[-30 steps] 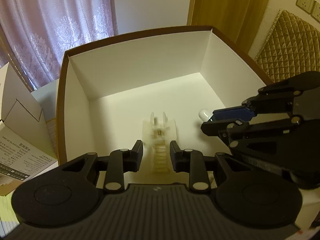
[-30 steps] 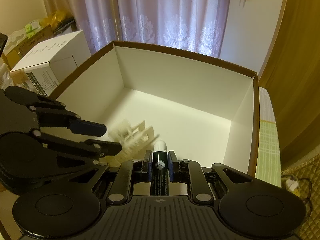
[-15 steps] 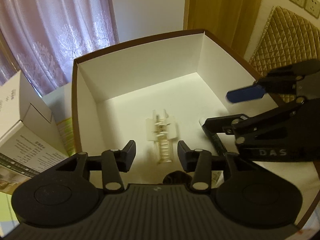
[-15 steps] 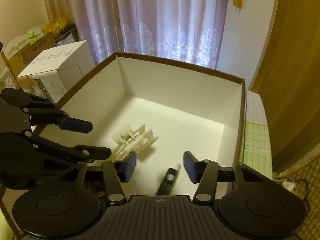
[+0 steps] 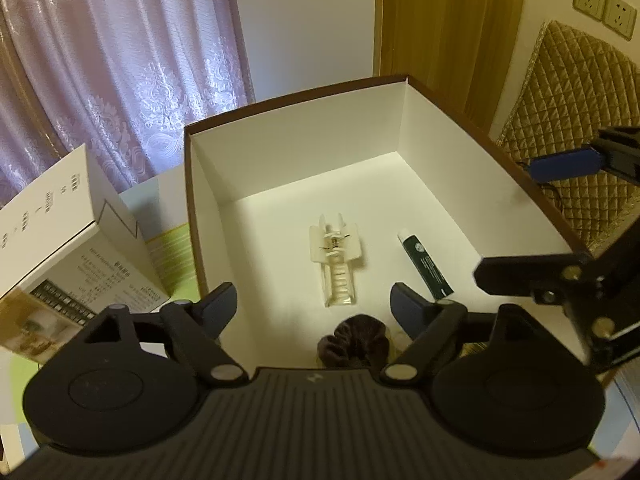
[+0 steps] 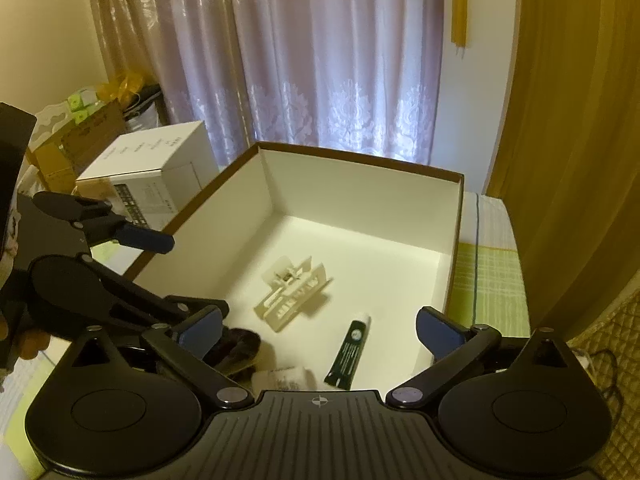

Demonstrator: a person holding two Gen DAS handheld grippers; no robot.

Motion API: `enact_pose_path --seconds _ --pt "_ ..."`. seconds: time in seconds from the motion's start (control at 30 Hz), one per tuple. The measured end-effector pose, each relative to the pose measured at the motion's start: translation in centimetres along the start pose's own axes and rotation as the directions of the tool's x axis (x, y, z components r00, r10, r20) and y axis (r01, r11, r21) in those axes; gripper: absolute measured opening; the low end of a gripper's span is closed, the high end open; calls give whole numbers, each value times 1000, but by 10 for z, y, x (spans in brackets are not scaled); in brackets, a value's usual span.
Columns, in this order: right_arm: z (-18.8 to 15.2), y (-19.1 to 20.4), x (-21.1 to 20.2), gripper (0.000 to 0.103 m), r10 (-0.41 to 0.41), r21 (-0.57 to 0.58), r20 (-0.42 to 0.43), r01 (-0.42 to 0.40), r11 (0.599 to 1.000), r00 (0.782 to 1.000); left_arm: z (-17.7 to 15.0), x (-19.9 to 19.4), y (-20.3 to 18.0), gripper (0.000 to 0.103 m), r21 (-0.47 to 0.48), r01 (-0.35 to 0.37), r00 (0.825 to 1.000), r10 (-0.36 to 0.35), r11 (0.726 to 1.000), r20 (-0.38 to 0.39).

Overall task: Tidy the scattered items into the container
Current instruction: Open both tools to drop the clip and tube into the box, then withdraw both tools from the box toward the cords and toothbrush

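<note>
A brown-rimmed box with white walls (image 5: 288, 148) (image 6: 360, 196) holds a pale hair claw clip (image 5: 335, 258) (image 6: 291, 292), a dark green tube with a white cap (image 5: 426, 264) (image 6: 348, 354) and a dark brown scrunchie (image 5: 354, 340) (image 6: 236, 354). A small white item (image 6: 280, 378) lies beside the scrunchie. My left gripper (image 5: 314, 308) hangs open above the box's near edge, holding nothing. My right gripper (image 6: 318, 328) is open too and holds nothing; its blue-padded fingers (image 5: 564, 166) show at the right of the left wrist view.
A white printed carton (image 5: 68, 240) (image 6: 152, 172) stands left of the box on a green checked cloth (image 6: 488, 284). Pink curtains (image 6: 320, 60) hang behind. A quilted headboard (image 5: 572, 92) and wall sockets (image 5: 604, 6) are at the right. A cluttered stack (image 6: 84, 120) sits far left.
Both grippers have pulled up and back from the box and opened wider. The green tube, held by my right gripper a second ago, now lies on the box floor near the clip.
</note>
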State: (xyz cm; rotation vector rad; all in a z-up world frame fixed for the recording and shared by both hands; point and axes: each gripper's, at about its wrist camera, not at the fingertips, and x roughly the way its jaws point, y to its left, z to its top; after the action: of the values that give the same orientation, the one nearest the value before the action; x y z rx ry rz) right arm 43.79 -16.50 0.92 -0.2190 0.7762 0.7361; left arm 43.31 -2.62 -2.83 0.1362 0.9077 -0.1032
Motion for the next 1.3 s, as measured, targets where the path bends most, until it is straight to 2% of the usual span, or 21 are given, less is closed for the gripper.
enact_pose_path --seconds 0.17,0.53,0.83,1.3 --pt "-8 10 -18 101 -18 4 -7 19 1000 1000 -8 -23 0 90 -18 -18 1000 18 1000 10" --pt "-26 33 -63 101 -61 22 0 61 998 998 -32 -93 -12 91 -26 -90 994 91 996 57" --pt "-37 54 -103 101 -65 41 44 63 997 997 -59 -148 -15 91 -87 -106 992 111 991 53" --pt "-63 80 -143 101 -73 65 72 68 996 995 -97 -204 -32 94 -116 -148 985 156 982 71"
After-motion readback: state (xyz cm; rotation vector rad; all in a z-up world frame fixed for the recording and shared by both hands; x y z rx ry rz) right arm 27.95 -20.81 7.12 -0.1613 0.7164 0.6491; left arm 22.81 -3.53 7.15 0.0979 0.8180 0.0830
